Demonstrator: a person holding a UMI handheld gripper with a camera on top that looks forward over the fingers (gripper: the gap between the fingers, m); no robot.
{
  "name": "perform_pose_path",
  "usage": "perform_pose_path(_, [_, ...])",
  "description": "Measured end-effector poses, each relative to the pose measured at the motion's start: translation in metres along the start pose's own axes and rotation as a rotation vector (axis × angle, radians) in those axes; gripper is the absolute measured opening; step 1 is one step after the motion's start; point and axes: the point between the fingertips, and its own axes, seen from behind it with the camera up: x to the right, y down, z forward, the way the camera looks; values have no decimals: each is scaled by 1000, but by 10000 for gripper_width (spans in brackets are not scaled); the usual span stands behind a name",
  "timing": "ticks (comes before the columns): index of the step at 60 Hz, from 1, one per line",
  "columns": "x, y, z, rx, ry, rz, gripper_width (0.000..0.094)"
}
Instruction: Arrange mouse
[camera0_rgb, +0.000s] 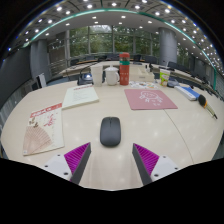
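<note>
A dark grey computer mouse (110, 130) lies on the pale round table (170, 125), just ahead of my fingers and centred between them. A pink mouse mat (150, 98) lies flat further back, to the right of the mouse. My gripper (112, 158) is open and empty, its two magenta-padded fingers (77, 156) spread wide with bare table between them, just short of the mouse.
A pink-and-white booklet (42, 128) lies at the left and a white sheet (80, 96) behind it. At the back stand a red-and-white bottle (124, 68), a cup (164, 77) and other small items. A pen (207, 106) lies at the right.
</note>
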Motion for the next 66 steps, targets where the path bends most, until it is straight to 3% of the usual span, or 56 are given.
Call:
perform_pose_path(11, [-14, -26, 62, -4, 25, -34, 774])
perform_pose_path(15, [-12, -34, 74, -9, 38, -17, 665])
perform_pose_path(19, [-8, -39, 82, -6, 54, -14, 469])
perform_pose_path(32, [-9, -43, 87, -13, 69, -59, 365])
perform_pose_path(43, [-14, -58, 82, -43, 51, -70, 339])
perform_pose_path(57, [3, -209, 53, 166, 5, -16, 338])
perform_pose_path(66, [71, -273, 86, 223, 28, 12, 337])
